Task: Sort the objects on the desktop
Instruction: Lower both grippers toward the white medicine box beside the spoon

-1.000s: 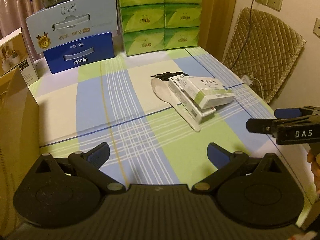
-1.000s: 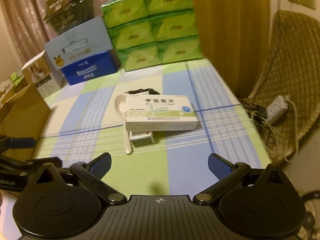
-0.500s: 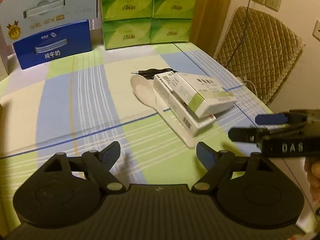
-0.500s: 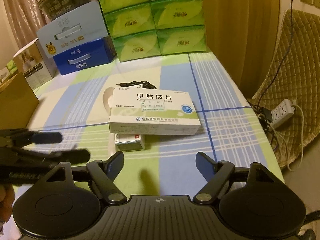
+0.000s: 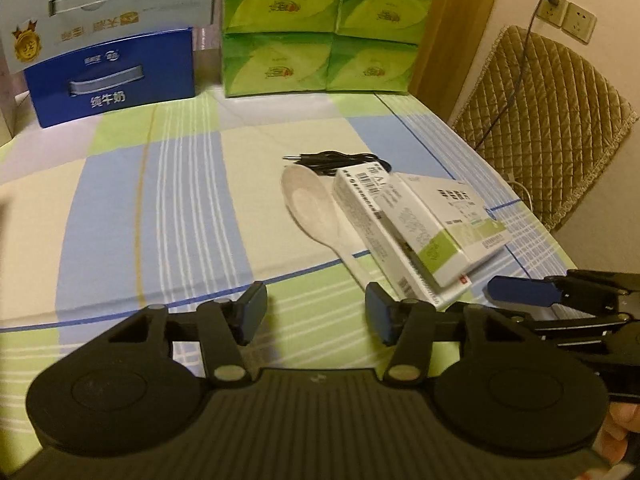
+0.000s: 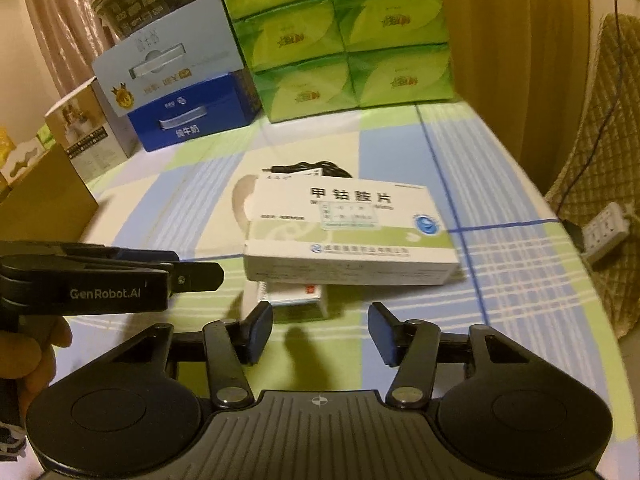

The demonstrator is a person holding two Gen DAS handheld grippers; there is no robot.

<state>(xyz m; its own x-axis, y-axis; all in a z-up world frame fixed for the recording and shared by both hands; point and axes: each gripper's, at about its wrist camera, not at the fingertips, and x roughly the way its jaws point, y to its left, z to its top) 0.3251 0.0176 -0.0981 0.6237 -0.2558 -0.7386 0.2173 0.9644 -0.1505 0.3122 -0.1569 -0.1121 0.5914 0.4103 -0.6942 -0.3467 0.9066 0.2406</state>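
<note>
though both grippers are closing on nothing, the right gripper [image 6: 318, 336] sits nearer the top box [image 6: 352, 232], lying crosswise just ahead, than the left gripper [image 5: 316, 316].

The left wrist view looks forward and downward along the left gripper [image 5: 316, 314], low over the near part of the desk [image 5: 180, 200], facing its far edge where the green tissue packs [image 5: 320, 28] stand. The right wrist view looks the same way along the right gripper [image 6: 320, 332], from nearer the desk's right edge. Both sit close to the stacked medicine boxes [image 5: 424, 228] at mid-desk, which both views share, along with the blue milk carton [image 6: 192, 120]. Each view catches the other gripper at its side.
</note>
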